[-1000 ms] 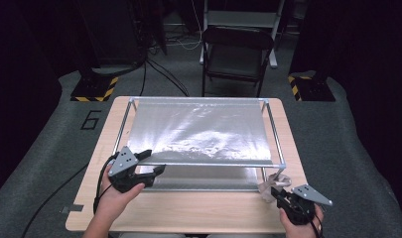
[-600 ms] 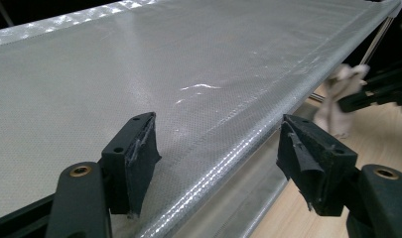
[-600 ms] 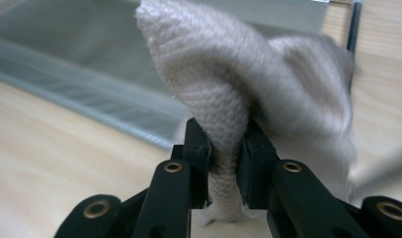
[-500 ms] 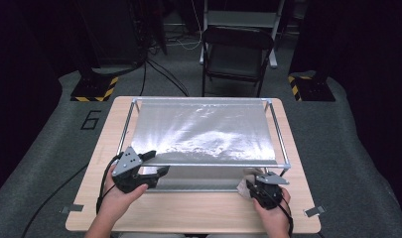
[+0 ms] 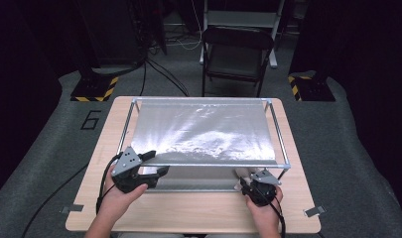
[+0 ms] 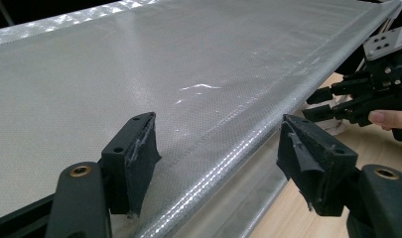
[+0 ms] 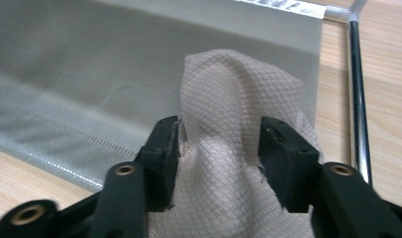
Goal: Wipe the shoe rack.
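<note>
two grippers at the near edge of a silvery sheet, a pale cloth between the right one's jaws

the right gripper (image 7: 218, 148) has just been opening its jaws; the crumpled, quilted beige cloth (image 7: 228, 104) bulges up between them, and its folds seem to brush the inner pads, though whether the pads press on it i cannot tell. that cloth lies at the sheet's near right corner, partly on the silvery mesh sheet (image 6: 139, 74) and just beside the metal frame rod (image 7: 358, 94). the left gripper (image 6: 218, 163) stands wide open and empty, one jaw over the sheet, the other off its hemmed near edge above the wooden table (image 5: 188, 208). from the high view, the left gripper (image 5: 151, 163) sits at the sheet's near left corner, the right gripper (image 5: 248, 179) at its near right. a folding chair (image 5: 238, 54) stands beyond the table.
</note>
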`<control>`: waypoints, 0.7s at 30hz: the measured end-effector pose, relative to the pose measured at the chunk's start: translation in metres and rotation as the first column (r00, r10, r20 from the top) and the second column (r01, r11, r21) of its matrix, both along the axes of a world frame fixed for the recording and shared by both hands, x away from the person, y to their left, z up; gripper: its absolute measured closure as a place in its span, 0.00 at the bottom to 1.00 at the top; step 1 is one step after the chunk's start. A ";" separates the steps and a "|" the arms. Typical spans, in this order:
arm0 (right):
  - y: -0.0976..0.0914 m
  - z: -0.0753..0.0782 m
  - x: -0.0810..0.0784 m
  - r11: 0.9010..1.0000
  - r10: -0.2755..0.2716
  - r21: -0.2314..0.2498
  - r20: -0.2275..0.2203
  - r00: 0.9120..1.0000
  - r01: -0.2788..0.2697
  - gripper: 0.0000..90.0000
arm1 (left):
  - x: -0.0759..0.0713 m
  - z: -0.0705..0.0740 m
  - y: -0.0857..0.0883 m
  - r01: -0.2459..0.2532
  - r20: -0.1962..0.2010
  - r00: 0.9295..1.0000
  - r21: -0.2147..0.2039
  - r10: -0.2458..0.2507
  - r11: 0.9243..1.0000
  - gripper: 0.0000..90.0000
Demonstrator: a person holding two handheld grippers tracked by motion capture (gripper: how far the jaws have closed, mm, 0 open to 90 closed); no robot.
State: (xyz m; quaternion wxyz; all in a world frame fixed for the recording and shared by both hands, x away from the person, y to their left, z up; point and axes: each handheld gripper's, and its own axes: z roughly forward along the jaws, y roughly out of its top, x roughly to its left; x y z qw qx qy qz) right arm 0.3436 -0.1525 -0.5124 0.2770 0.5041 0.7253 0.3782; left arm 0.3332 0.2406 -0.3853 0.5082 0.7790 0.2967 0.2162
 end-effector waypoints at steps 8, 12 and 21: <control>-0.006 -0.008 0.006 0.997 -0.026 0.072 -0.092 0.995 0.033 0.73 | 0.000 0.000 0.000 -0.003 -0.002 1.000 -0.003 0.003 1.000 0.35; -0.007 -0.010 0.008 0.995 -0.051 0.077 -0.094 0.994 0.059 0.83 | 0.000 0.000 0.000 0.003 -0.006 1.000 -0.009 -0.003 1.000 0.35; 0.016 -0.009 0.012 0.996 0.057 0.072 -0.096 0.994 -0.050 0.85 | -0.001 -0.001 -0.001 -0.007 0.010 1.000 0.000 0.007 1.000 0.35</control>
